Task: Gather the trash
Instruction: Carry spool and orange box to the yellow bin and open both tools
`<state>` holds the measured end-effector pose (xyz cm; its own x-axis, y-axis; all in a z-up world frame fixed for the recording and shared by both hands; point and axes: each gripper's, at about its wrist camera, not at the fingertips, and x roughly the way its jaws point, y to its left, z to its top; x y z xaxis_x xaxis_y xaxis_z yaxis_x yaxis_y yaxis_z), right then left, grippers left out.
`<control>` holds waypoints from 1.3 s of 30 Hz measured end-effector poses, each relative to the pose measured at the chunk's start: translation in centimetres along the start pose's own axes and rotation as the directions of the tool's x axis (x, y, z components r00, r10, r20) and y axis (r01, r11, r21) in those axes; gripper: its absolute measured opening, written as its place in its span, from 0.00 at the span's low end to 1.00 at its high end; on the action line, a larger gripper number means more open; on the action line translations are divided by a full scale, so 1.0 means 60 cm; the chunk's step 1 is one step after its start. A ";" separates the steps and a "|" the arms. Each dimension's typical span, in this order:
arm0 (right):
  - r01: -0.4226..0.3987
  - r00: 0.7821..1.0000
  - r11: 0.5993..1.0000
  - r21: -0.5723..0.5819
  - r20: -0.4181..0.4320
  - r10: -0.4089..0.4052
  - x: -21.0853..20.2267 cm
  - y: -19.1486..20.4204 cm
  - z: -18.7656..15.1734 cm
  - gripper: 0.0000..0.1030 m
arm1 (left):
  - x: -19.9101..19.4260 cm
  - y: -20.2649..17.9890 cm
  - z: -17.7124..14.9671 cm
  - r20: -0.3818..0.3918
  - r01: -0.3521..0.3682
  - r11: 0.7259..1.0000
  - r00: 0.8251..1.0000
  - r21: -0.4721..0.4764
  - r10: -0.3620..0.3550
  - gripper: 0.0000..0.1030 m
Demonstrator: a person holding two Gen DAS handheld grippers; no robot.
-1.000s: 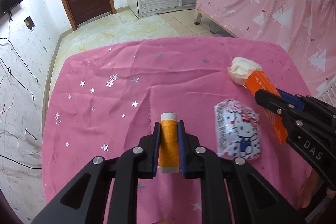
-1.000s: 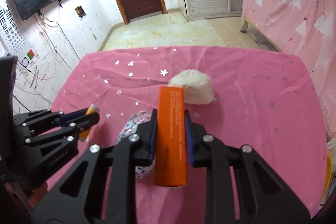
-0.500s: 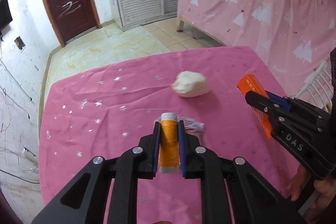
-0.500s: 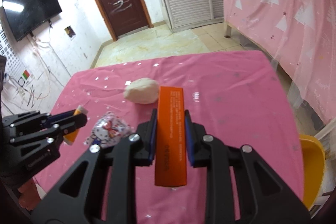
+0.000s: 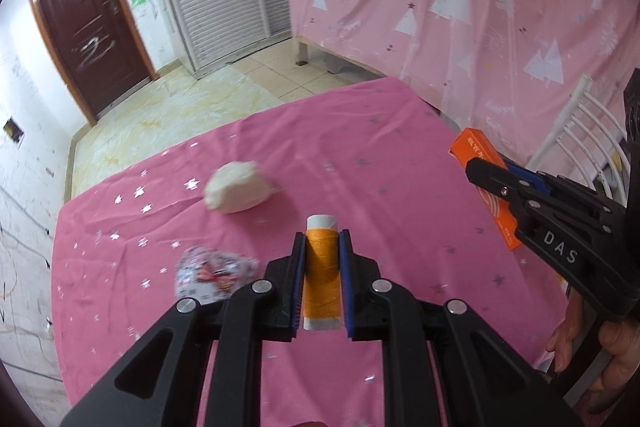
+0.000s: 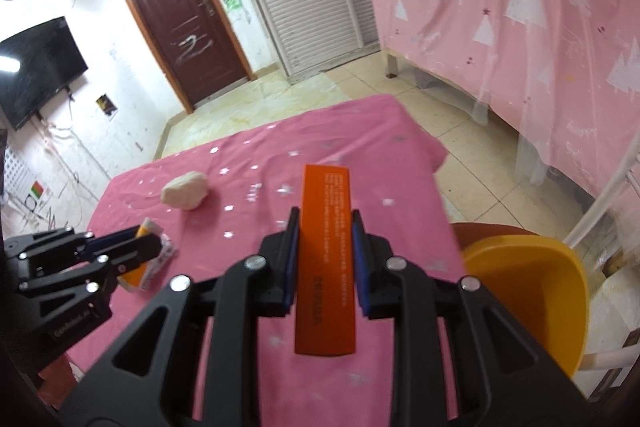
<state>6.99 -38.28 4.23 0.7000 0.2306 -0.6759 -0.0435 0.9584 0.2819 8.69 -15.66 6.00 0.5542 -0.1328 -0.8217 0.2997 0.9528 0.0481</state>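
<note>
My left gripper (image 5: 321, 239) is shut on an orange thread spool (image 5: 321, 271) and holds it above the pink table (image 5: 360, 155). My right gripper (image 6: 325, 223) is shut on a long orange box (image 6: 326, 251), held near the table's right edge; the box also shows in the left wrist view (image 5: 480, 163). A crumpled white wad (image 5: 236, 193) and a printed cartoon wrapper (image 5: 212, 277) lie on the cloth. A yellow bin (image 6: 532, 299) stands right of the table, below the right gripper.
A white metal chair frame (image 5: 576, 131) stands beside the table on the right. A pink tree-patterned curtain (image 6: 520, 7) hangs behind it. A tiled floor, a brown door (image 6: 188, 27) and a wall TV (image 6: 36, 67) lie beyond.
Both grippers have swung to the right with their objects held. The white wad and wrapper have shifted left in view, and the yellow bin has come into the right wrist view.
</note>
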 end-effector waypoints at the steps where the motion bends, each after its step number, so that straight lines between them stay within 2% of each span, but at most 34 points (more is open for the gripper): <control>1: 0.002 1.000 1.000 0.008 0.003 -0.002 -0.002 -0.010 0.000 0.21 | 0.001 -0.008 0.002 0.000 0.003 1.000 1.000 0.008 -0.003 0.09; 12: 0.042 0.997 0.993 0.106 0.052 -0.048 -0.047 -0.126 -0.006 0.21 | 0.011 -0.123 0.023 -0.014 0.032 0.994 0.999 0.104 -0.031 0.09; 21: 0.134 0.988 0.977 0.167 0.048 -0.144 -0.078 -0.222 -0.039 0.21 | 0.014 -0.236 0.037 -0.034 0.125 0.975 0.992 0.182 -0.121 0.09; 30: 0.172 0.984 0.956 0.236 0.014 -0.180 -0.070 -0.300 -0.072 0.21 | 0.043 -0.338 0.057 -0.088 0.207 0.952 0.977 0.225 -0.192 0.09; 32: 0.171 0.984 0.953 0.250 0.012 -0.180 -0.067 -0.311 -0.075 0.21 | 0.052 -0.359 0.057 -0.086 0.197 0.949 0.980 0.246 -0.181 0.09; 37: 0.170 0.985 0.943 0.285 -0.008 -0.175 -0.052 -0.337 -0.091 0.21 | 0.077 -0.382 0.056 -0.110 0.232 0.938 0.971 0.257 -0.211 0.10; 39: 0.169 0.985 0.942 0.289 -0.021 -0.171 -0.045 -0.343 -0.095 0.21 | 0.087 -0.387 0.055 -0.121 0.236 0.937 0.970 0.255 -0.212 0.13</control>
<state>1.90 -57.67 -3.62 0.6823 0.0670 -0.7280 0.2837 0.8935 0.3481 7.18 -39.40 2.50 0.3804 -0.2976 -0.8757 0.6103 0.7922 -0.0041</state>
